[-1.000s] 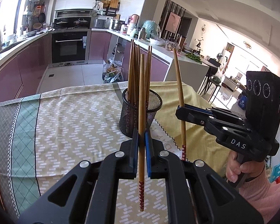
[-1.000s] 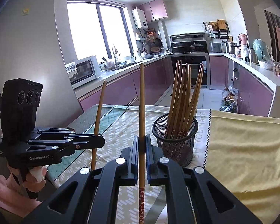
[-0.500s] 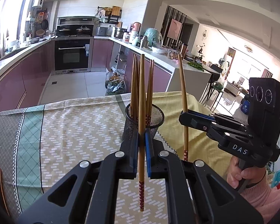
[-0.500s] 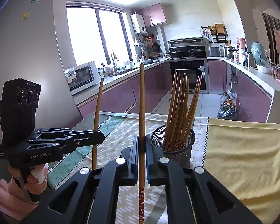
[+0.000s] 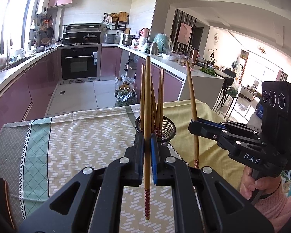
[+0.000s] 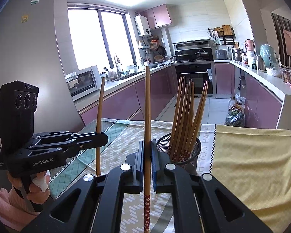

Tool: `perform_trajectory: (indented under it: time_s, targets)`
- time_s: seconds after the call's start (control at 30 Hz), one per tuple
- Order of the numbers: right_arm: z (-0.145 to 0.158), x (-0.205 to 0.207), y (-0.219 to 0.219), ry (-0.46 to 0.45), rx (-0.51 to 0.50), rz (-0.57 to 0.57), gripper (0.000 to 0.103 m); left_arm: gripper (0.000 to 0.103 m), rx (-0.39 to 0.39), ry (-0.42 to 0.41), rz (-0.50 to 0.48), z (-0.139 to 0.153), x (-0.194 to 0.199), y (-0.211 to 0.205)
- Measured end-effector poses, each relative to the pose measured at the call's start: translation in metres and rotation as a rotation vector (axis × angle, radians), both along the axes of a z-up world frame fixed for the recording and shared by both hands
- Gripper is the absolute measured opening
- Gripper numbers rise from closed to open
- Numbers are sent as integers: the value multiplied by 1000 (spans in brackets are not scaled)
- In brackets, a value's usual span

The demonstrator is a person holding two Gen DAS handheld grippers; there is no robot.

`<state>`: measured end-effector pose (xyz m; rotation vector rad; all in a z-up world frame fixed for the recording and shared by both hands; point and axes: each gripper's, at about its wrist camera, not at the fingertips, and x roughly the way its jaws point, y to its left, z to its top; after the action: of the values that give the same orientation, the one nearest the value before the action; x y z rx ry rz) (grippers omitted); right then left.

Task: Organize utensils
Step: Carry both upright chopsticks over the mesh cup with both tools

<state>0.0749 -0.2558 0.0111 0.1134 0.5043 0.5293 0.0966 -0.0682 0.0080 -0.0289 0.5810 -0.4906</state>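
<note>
My left gripper [image 5: 147, 147] is shut on one wooden chopstick [image 5: 147, 116], held upright with its red patterned end down. My right gripper [image 6: 147, 155] is shut on another upright chopstick [image 6: 147, 126]. Each gripper shows in the other's view: the right one [image 5: 193, 125] with its chopstick [image 5: 192, 104], the left one [image 6: 103, 138] with its chopstick [image 6: 99, 116]. A black mesh holder [image 6: 192, 156] with several chopsticks [image 6: 186, 116] stands on the table just beyond both grippers; it also shows in the left wrist view [image 5: 167, 128].
The table carries a patterned green and beige runner [image 5: 83, 136] and a yellow cloth [image 6: 252, 165]. A dark chair back [image 5: 0, 194] is at the table's left edge. Kitchen counters and an oven [image 5: 79, 64] lie behind.
Both grippers have risen and pulled back a little from the holder, which now sits lower and smaller in view. Both still grip their chopsticks.
</note>
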Motion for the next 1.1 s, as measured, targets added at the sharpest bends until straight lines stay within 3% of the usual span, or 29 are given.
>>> perform_trajectory:
  time_s: [1.1]
  targets:
    - [2, 2, -2, -5, -2, 0, 6, 7, 6, -21, 10, 15, 12, -7]
